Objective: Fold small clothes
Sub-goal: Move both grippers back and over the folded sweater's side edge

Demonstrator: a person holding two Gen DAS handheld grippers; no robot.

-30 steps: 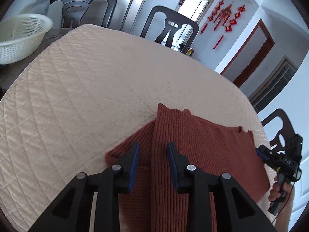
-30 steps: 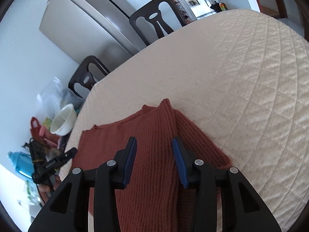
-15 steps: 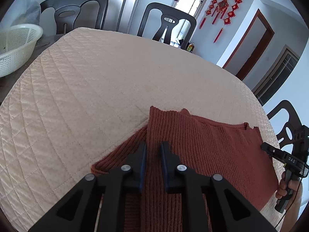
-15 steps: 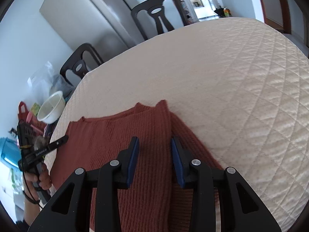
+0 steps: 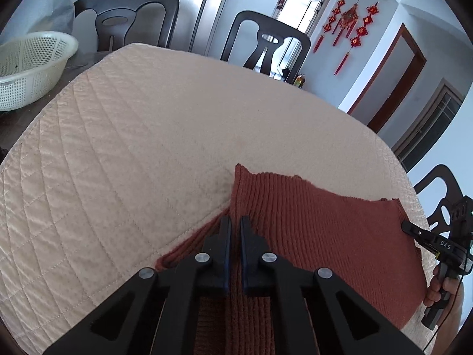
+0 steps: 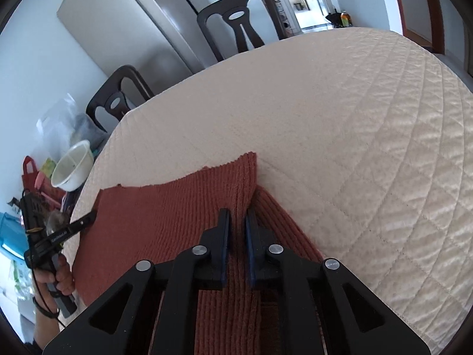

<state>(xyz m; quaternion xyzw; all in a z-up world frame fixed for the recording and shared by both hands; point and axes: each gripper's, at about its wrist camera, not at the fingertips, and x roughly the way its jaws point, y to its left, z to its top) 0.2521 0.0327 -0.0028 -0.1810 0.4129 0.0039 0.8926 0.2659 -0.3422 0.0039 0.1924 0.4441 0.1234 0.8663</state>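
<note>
Both sets of jaws have come together since the earlier frames, where they stood wide apart over the knit. L gripper [image 5: 233,227] is now clamped on a raised ridge of the rust-red ribbed garment [image 5: 319,233], pads nearly meeting w/ fabric pinched between. R gripper [image 6: 237,222] is likewise clamped on a pinched-up fold of the same garment [image 6: 165,216], w/ a slightly wider gap than the L.

Garment lies flat on the cream quilted cover [image 5: 142,148], at the near side of the table. In L wrist view it spreads from centre out to 3 o'clock, w/ one corner peaking just past the fingertips at 12. In R wrist view it spreads from centre to 9 o'clock. A sleeve or side panel sticks out from under the main layer on the outer side of each gripper.

Each cam sees the other tool: R gripper at 4 o'clock in L view, gripped by a hand [image 5: 440,291]; L gripper at 8 o'clock in R view, also hand-held [image 6: 60,278].

White perforated basket [image 5: 32,65] sits at 10 o'clock off the cover edge. Dark chairs [image 5: 266,44] stand at 12 behind the table.
</note>
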